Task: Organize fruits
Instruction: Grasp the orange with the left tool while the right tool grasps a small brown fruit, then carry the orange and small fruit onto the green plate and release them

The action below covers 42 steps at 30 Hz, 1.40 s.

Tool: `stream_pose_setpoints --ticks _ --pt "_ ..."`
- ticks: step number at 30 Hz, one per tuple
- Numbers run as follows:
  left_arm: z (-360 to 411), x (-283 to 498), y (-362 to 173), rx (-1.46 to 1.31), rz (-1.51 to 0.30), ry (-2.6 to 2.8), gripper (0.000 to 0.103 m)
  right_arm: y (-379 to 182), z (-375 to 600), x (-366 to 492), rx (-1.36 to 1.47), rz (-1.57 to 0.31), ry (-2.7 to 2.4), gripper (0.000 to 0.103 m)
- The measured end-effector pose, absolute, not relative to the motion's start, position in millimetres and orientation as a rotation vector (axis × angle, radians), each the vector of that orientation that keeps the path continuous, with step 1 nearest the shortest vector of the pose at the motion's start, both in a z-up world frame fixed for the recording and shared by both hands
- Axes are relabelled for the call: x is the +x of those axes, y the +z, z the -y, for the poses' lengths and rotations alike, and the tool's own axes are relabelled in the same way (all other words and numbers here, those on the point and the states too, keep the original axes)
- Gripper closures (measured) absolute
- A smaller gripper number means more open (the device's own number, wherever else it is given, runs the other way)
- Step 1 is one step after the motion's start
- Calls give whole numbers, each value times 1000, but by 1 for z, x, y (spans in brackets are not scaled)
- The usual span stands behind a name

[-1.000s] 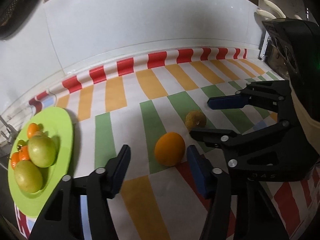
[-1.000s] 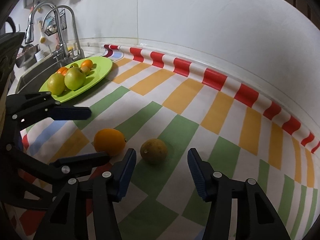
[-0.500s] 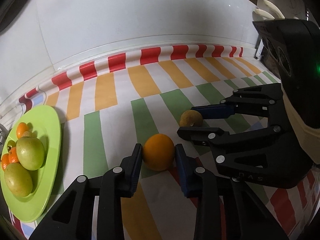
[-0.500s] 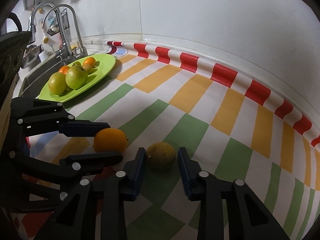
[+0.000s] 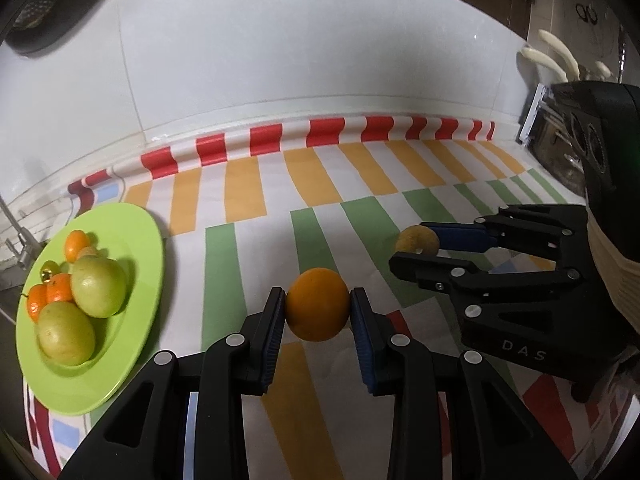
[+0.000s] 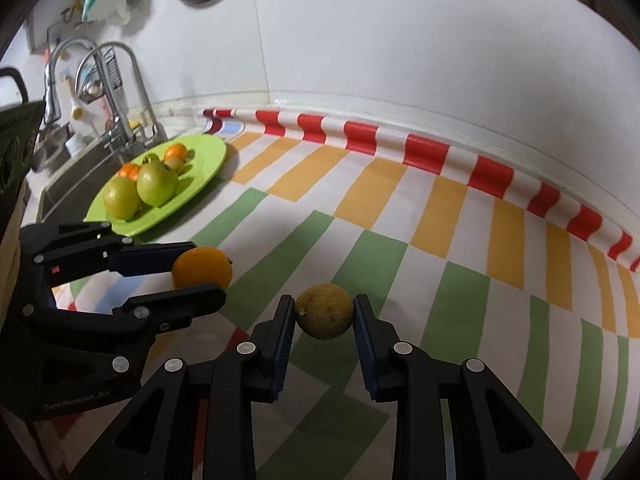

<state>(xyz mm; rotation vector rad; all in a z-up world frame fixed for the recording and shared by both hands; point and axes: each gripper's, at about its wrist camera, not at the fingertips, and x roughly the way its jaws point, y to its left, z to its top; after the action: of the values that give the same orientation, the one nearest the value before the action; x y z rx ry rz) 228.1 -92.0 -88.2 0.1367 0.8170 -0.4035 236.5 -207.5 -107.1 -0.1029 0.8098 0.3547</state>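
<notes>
My left gripper [image 5: 317,306] is shut on an orange [image 5: 317,305], its blue pads pressing both sides; the fruit hangs just above the striped cloth. My right gripper [image 6: 324,312] is shut on a dull yellow-brown fruit [image 6: 325,311] in the same way. In the left wrist view the right gripper [image 5: 416,249] shows at the right with that yellow-brown fruit [image 5: 417,240] between its fingers. In the right wrist view the left gripper [image 6: 200,270] grips the orange [image 6: 202,267] at the left. A lime-green plate [image 5: 132,240] at the left carries two green apples [image 5: 98,286] and small tangerines [image 5: 76,243].
A striped cloth [image 5: 248,196] covers the counter up to the white tiled wall. A sink with a tall tap [image 6: 120,92] lies beyond the plate [image 6: 208,156]. A rack with pale utensils [image 5: 552,60] stands at the far right in the left wrist view.
Both grippers went from open around their fruits to shut on them. The left gripper has lifted slightly with the orange; the right has barely moved.
</notes>
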Motion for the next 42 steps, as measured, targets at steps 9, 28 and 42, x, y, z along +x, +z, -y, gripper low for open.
stream_pose_setpoints --ticks 9,28,42 --pt "72 202 -63 108 -768 -379 70 -77 202 204 -53 -755 294 72" --pt "18 147 -25 61 -682 -352 70 -28 155 140 -42 -664 246 72" --pt "-41 128 -8 44 -638 -315 70 -12 100 127 -27 -618 258 72"
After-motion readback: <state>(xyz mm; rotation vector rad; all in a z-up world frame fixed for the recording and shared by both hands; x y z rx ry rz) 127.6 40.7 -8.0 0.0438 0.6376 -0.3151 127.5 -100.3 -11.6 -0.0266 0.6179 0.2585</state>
